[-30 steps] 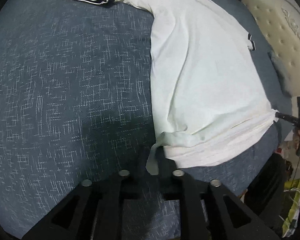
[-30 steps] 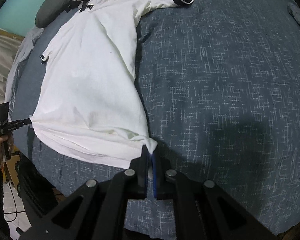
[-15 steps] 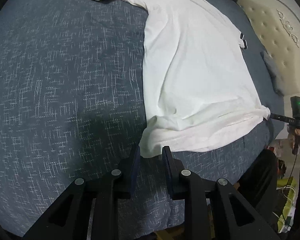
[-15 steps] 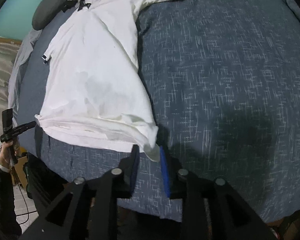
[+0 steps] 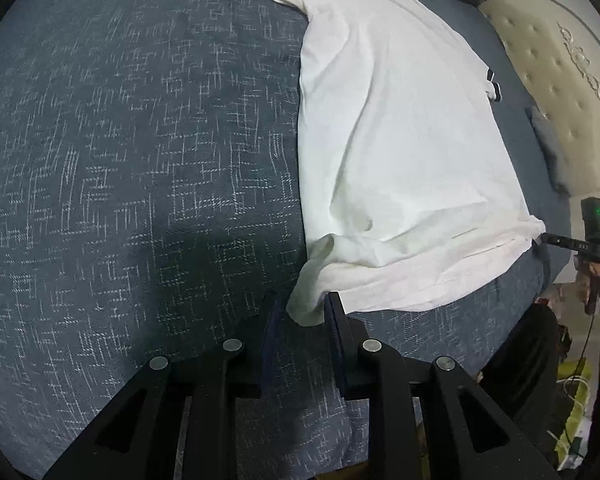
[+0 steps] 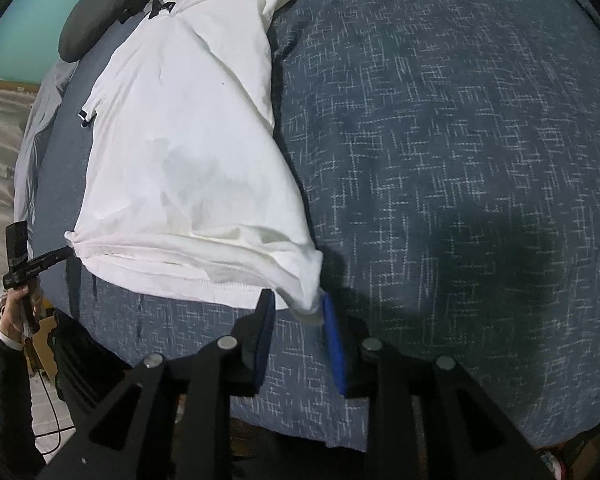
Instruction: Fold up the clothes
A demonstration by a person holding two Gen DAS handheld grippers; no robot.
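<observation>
A white shirt (image 5: 400,140) with black-trimmed sleeves lies spread lengthwise on the dark blue bed cover (image 5: 140,160). My left gripper (image 5: 303,300) stands open, and one loose hem corner of the shirt lies between its pads without being pressed. In the right wrist view the same shirt (image 6: 188,140) shows its other hem corner between the pads of my right gripper (image 6: 297,297). That gripper is open too, with the cloth just brushing the blue right pad. Each view shows the other gripper, held in a hand, at the far hem corner.
A tufted beige headboard (image 5: 560,60) lies to the right in the left wrist view. A dark pillow (image 6: 88,28) and grey bedding sit at the shirt's collar end. The bed's edge runs just below the hem, with dark trousers and floor clutter beyond.
My right gripper's jaws were shut on the hem corner and have opened, letting it go. The stretched hem has slackened onto the bed. The left jaws keep the same gap.
</observation>
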